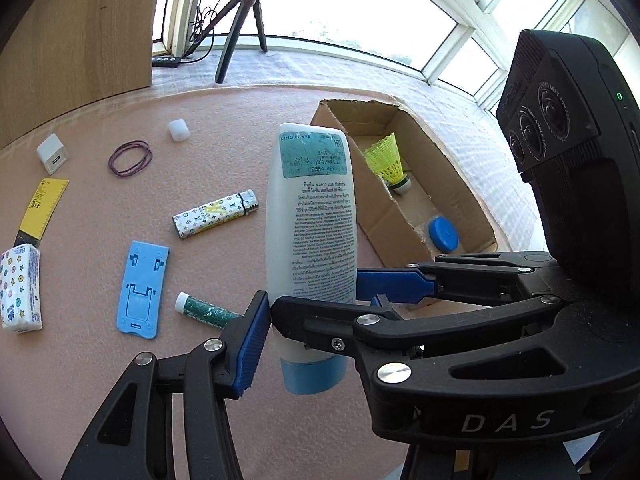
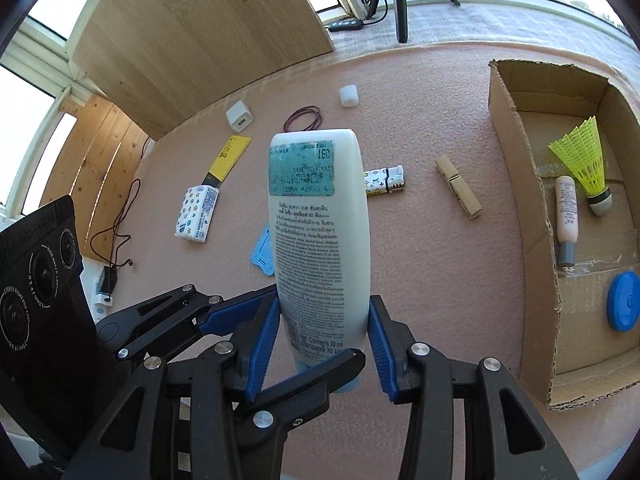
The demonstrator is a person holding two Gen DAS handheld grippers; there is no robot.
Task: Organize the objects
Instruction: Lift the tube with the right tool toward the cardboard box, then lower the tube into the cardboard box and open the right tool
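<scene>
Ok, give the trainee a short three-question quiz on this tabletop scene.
1. True or false: both grippers, the left gripper and the right gripper, grip the white tube.
2. Which is already in the cardboard box? A) lighter B) shuttlecock C) clothespin
3. Fill in: the rubber bands are coloured ____.

Key: 1 true; 2 B; 3 purple.
</scene>
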